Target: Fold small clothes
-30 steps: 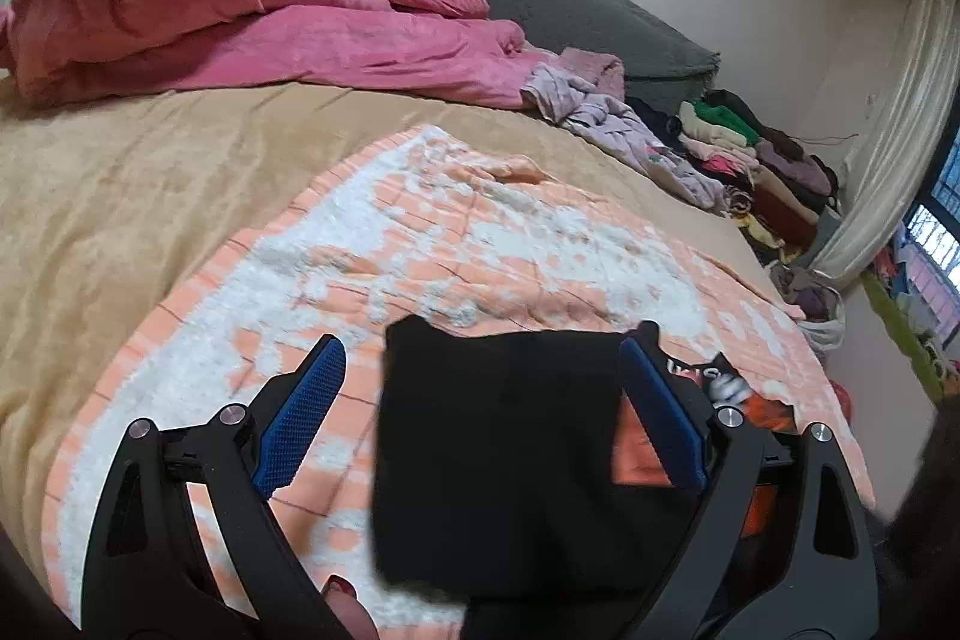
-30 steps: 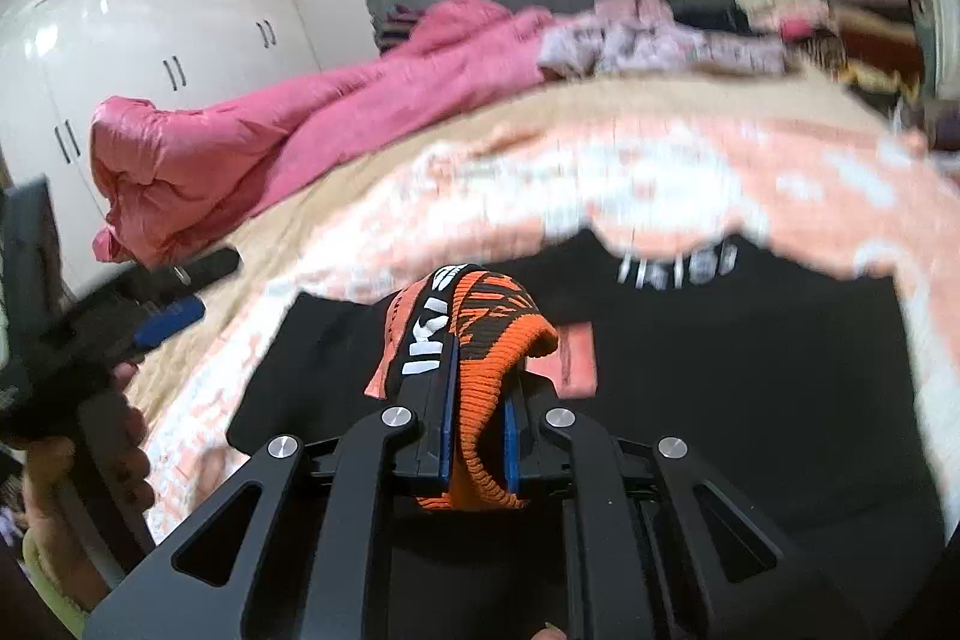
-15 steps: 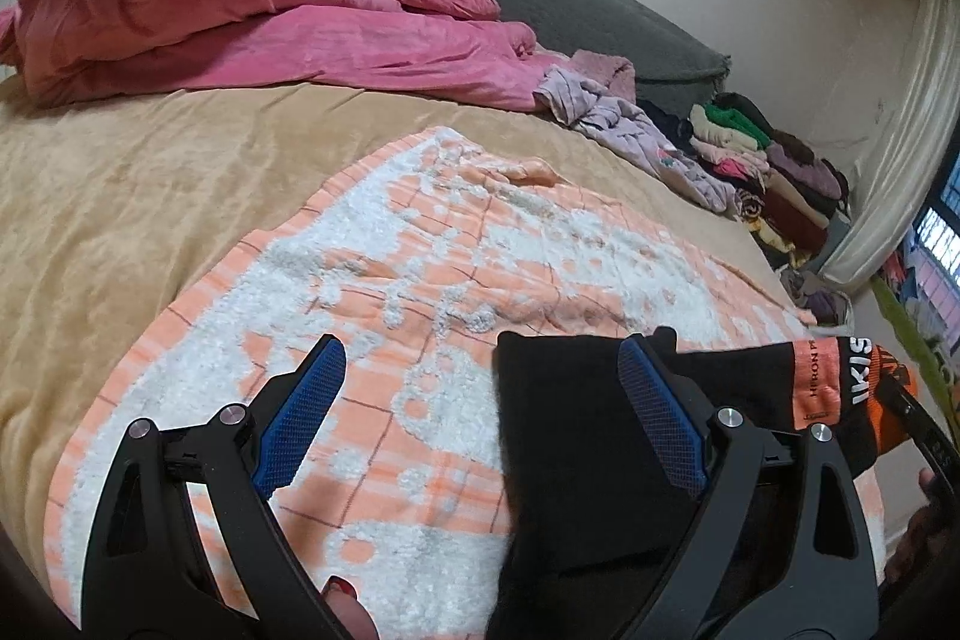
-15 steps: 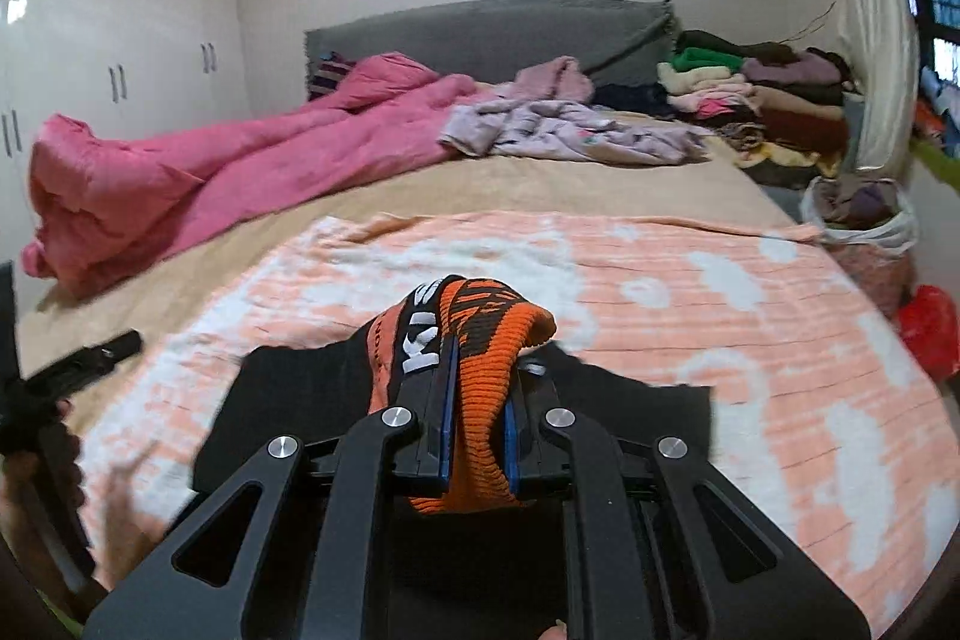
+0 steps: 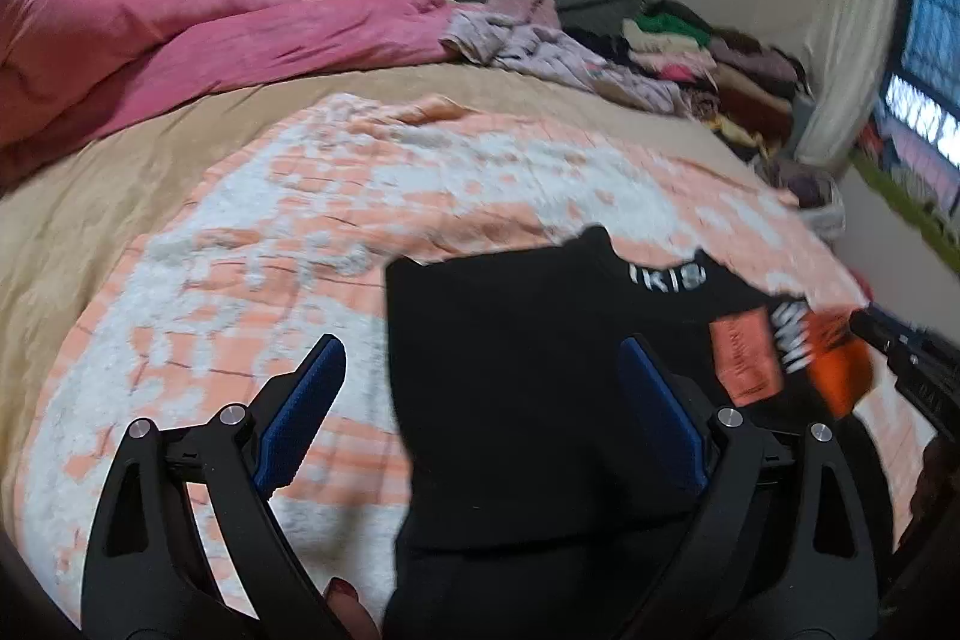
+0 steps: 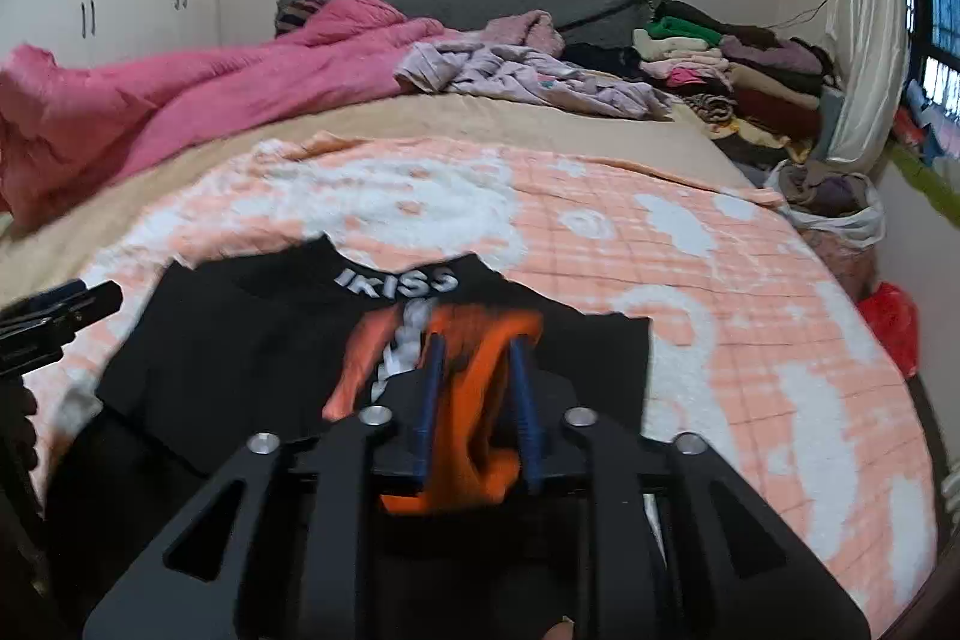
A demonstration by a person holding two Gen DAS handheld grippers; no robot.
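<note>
Right gripper [image 6: 474, 400] has its blue pads a little apart with the orange ribbed cuff [image 6: 474, 382] of the garment bunched between them; whether it's pinched tight or just being let go, the motion blur won't let me call it. Over to the left gripper [image 5: 480, 418], jaws spread wide, nothing in them, hovering above the near left part of the black sweatshirt [image 5: 528, 340]. That sweatshirt lies mostly flat on the orange-and-white blanket [image 6: 690, 280], neckline away from us, white "IKISS" lettering [image 6: 396, 280] readable at the collar. Looks like the sleeve on the right side has been drawn in across the body, orange cuff landing near the middle, so I'd judge one fold is going in right now. Left side appears unfolded, and the bottom-up fold hasn't started. Beyond the blanket, the tan bedsheet [image 6: 540, 124], a pink duvet [image 6: 180, 100], and a heap of clothes [image 6: 720, 70] waiting by the headboard, plenty left
</note>
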